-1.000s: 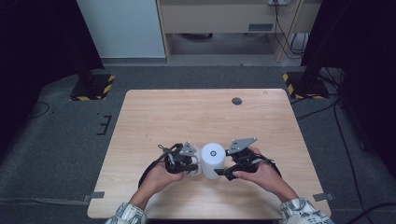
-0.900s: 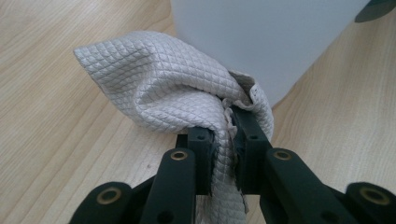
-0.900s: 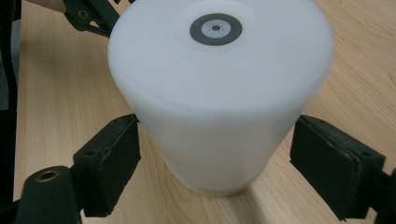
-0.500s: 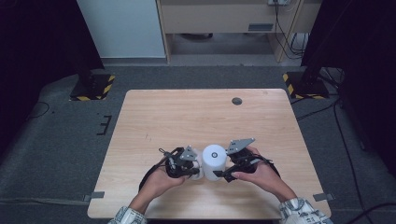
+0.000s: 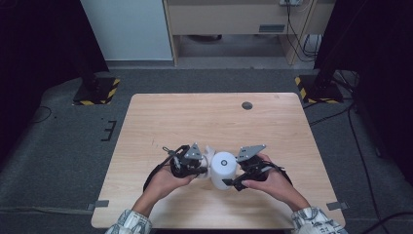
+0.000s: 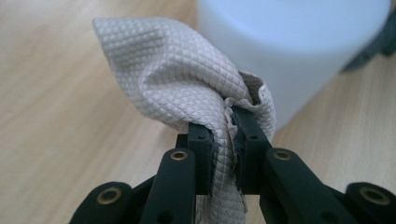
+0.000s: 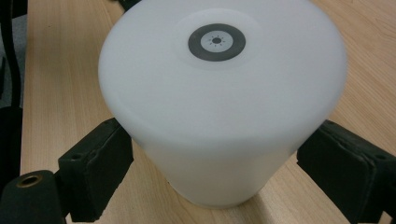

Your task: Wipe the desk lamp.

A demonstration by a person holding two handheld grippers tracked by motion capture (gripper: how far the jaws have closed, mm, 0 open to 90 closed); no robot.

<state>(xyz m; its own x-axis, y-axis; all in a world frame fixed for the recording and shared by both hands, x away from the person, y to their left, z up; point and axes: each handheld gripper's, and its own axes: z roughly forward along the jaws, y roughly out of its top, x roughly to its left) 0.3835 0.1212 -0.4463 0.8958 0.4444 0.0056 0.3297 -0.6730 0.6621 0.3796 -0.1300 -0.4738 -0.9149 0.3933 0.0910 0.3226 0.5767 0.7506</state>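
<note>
Near the front edge of a light wooden table (image 5: 160,112), a person's 2 hands each hold a black 2-jaw gripper, either side of a white lamp-like cylinder (image 5: 223,169). Seen from above, the cylinder stands upright between them, with a small dark ring at the centre of its flat top. On its left, the left gripper (image 6: 227,135) has its jaws clamped on a bunched beige quilted cloth (image 6: 177,74), held just beside the cylinder's wall. On its right, the right gripper (image 7: 215,163) has just widened its jaws; they sit on each side of the cylinder's base, pads close to its wall but apparently not pressing.
</note>
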